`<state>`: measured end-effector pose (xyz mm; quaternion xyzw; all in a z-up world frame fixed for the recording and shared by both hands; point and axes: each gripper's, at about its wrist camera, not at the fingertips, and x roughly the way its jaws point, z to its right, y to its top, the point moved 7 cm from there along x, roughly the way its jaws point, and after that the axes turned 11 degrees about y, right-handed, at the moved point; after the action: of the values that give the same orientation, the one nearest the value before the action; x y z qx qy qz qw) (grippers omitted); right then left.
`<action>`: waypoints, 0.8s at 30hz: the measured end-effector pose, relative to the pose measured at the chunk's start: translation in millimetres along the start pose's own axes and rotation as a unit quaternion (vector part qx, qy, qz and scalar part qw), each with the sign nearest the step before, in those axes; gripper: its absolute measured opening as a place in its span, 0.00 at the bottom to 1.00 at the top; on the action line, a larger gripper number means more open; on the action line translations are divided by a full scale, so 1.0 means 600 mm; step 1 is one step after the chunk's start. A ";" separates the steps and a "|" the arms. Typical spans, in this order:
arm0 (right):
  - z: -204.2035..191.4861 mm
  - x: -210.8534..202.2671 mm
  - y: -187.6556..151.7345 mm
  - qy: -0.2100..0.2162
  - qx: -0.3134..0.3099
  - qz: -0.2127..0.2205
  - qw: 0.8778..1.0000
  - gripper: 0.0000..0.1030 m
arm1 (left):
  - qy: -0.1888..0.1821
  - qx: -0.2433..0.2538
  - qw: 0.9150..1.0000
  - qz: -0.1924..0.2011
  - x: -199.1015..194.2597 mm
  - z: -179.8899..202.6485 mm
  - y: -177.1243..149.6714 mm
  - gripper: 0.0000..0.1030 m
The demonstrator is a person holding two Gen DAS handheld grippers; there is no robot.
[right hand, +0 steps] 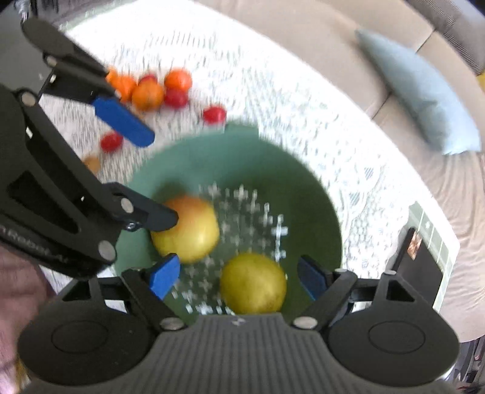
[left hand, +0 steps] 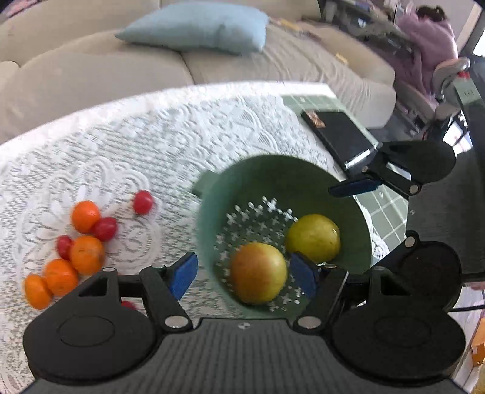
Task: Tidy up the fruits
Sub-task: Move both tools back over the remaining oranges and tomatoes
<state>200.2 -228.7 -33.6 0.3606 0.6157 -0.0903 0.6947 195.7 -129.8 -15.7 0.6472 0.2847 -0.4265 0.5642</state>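
Note:
A green colander bowl [left hand: 357,239] stands on the lace tablecloth and holds two fruits: a reddish-yellow apple [left hand: 257,272] and a yellow-green fruit [left hand: 313,238]. My left gripper [left hand: 244,277] hovers above the apple, open, its blue pads well apart and off the fruit. In the right wrist view my right gripper [right hand: 238,280] hangs open over the yellow-green fruit [right hand: 253,283], pads clear of it; the apple [right hand: 189,230] lies to its left. To the left of the bowl, several oranges [left hand: 86,253] and red cherry tomatoes [left hand: 142,201] lie loose on the cloth.
A black book [left hand: 339,136] lies on the green tiled table [left hand: 391,209] edge to the right of the bowl. A beige sofa [left hand: 91,69] with a light blue pillow [left hand: 197,27] runs behind the table. A person in a lilac top [left hand: 430,39] sits far right.

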 end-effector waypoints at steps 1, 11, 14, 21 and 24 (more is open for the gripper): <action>-0.009 -0.004 0.007 -0.003 0.002 0.014 1.000 0.81 | 0.003 -0.003 1.000 0.010 -0.010 -0.011 -0.001 0.80; -0.114 -0.025 0.086 0.006 0.001 0.156 0.988 0.81 | 0.049 -0.059 0.993 0.093 -0.067 -0.126 -0.030 0.80; -0.141 -0.016 0.108 0.005 0.007 0.191 0.982 0.81 | 0.064 -0.094 0.987 0.114 -0.073 -0.173 -0.042 0.80; -0.183 0.037 0.146 0.015 0.042 0.241 0.970 0.70 | 0.109 -0.127 0.975 0.144 -0.063 -0.260 -0.076 0.75; -0.195 0.066 0.158 0.003 0.047 0.246 0.968 0.64 | 0.115 -0.128 0.974 0.150 -0.046 -0.280 -0.088 0.71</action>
<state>170.6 -75.6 -31.0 0.5336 0.5050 0.0554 0.6762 176.6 47.1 -17.4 0.6493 0.2993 -0.2197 0.6638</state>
